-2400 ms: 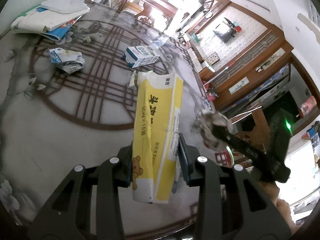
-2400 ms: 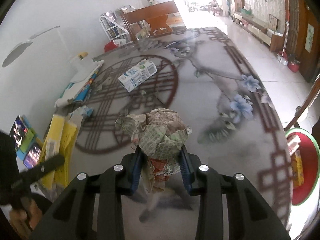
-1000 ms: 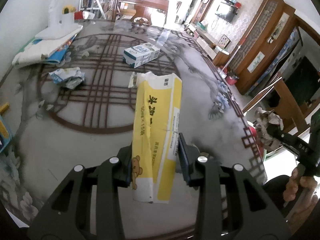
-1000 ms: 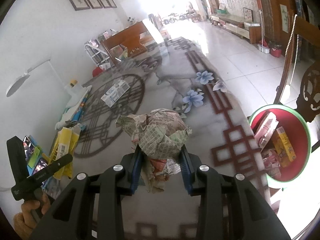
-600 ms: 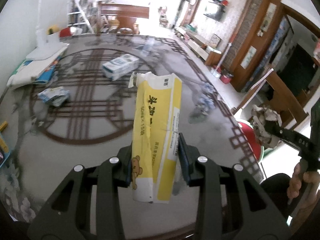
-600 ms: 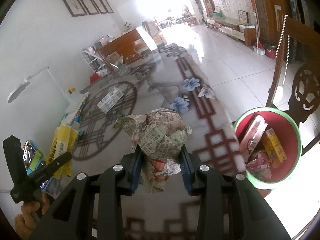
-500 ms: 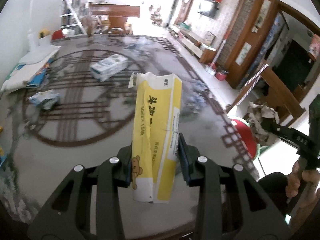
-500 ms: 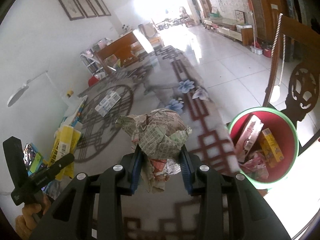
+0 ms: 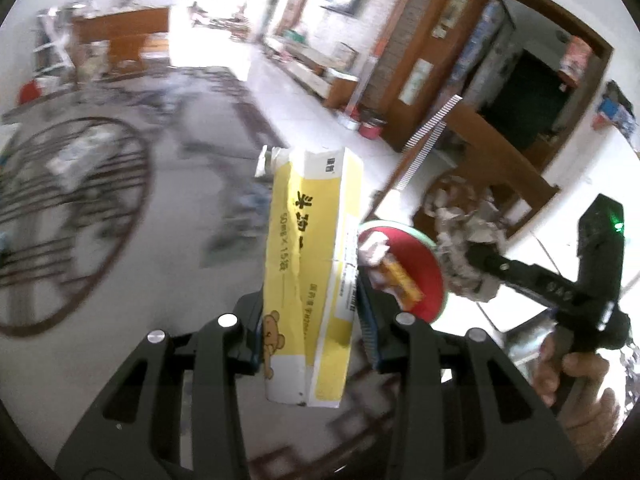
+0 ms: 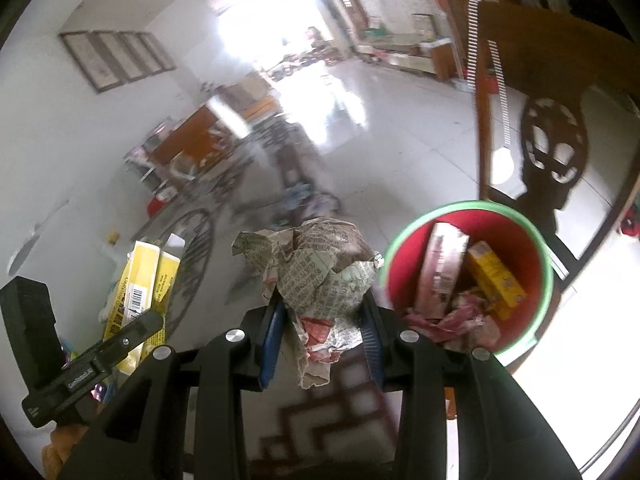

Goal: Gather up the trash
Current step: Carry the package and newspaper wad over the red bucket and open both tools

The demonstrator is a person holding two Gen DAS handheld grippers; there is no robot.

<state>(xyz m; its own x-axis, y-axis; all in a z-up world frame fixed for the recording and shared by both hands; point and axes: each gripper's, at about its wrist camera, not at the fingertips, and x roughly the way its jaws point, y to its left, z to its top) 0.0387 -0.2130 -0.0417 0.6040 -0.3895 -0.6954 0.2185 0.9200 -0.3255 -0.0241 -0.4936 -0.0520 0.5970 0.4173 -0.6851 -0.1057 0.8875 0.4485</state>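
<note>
My left gripper (image 9: pixel 312 320) is shut on a tall yellow carton (image 9: pixel 312 264) with a bear print, held upright in the air. My right gripper (image 10: pixel 322 320) is shut on a crumpled newspaper ball (image 10: pixel 312 264). A red bin with a green rim (image 10: pixel 508 228) stands on the floor just right of the newspaper ball and holds several cartons and wrappers. In the left wrist view the bin (image 9: pixel 420 256) shows right behind the yellow carton, with the right gripper and its newspaper ball (image 9: pixel 468 240) to the right of it. The yellow carton (image 10: pixel 140 292) shows at the left of the right wrist view.
The patterned table (image 9: pixel 168 216) lies to the left and below, blurred, with a white and blue carton (image 9: pixel 76 148) on it. A dark wooden chair (image 10: pixel 552 128) stands behind the bin. White floor tiles (image 10: pixel 400 120) stretch beyond.
Both grippers have swung right, away from the table and toward the red bin, which now sits larger and closer in both views. Both keep their hold.
</note>
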